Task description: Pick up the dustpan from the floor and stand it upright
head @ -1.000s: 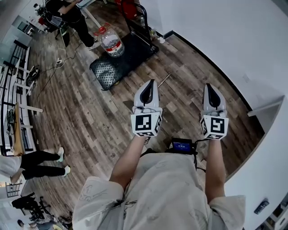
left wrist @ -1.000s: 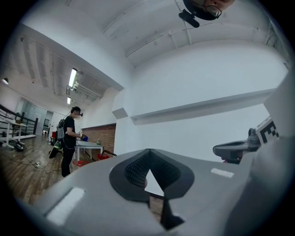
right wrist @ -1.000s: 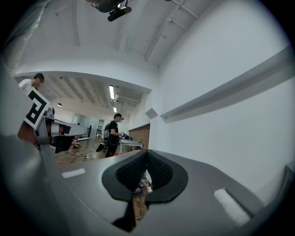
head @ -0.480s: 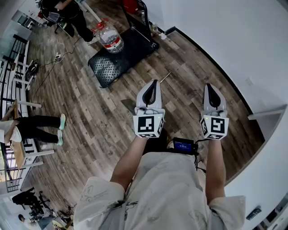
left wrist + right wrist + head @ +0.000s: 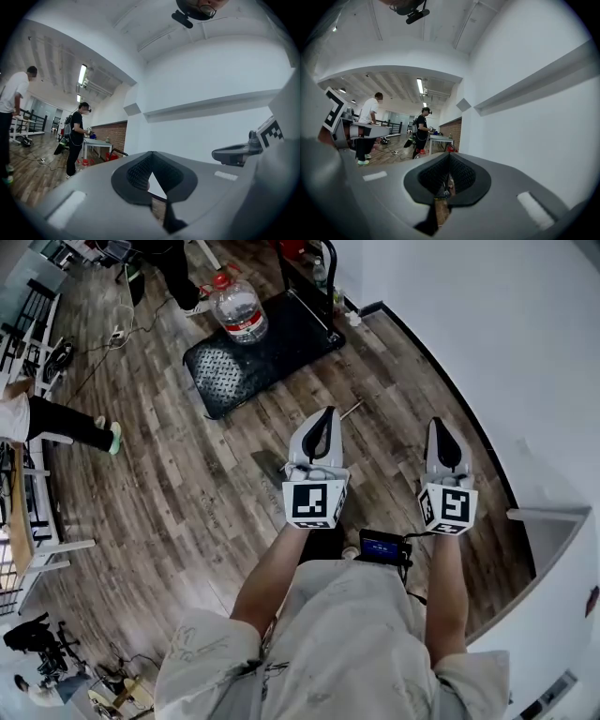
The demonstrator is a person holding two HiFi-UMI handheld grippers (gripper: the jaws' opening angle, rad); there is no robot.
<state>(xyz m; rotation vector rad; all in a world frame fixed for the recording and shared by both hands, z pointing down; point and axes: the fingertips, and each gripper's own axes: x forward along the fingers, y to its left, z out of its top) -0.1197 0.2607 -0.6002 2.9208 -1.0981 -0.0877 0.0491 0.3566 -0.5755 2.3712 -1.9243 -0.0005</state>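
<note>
In the head view a thin pale handle (image 5: 349, 410) lies on the wood floor just past my left gripper (image 5: 327, 412). A flat grey shape (image 5: 266, 466) lies beside that gripper; it may be the dustpan, and the gripper hides most of it. My left gripper (image 5: 152, 153) is held level above the floor, its jaws together with nothing in them. To its right my right gripper (image 5: 439, 422) is level too, near the white wall. My right gripper (image 5: 449, 154) is shut and empty as well.
A black platform cart (image 5: 281, 343) with a large water bottle (image 5: 239, 310) stands ahead on the floor. The white wall (image 5: 487, 334) runs along the right, with a ledge (image 5: 553, 517). A person's legs (image 5: 66, 423) are at the left, and another person (image 5: 76, 136) stands by a far table.
The person holding the grippers has walked forward, both grippers carried along. The legs at the left have slid up the picture. The wall ledge at the right has come nearer.
</note>
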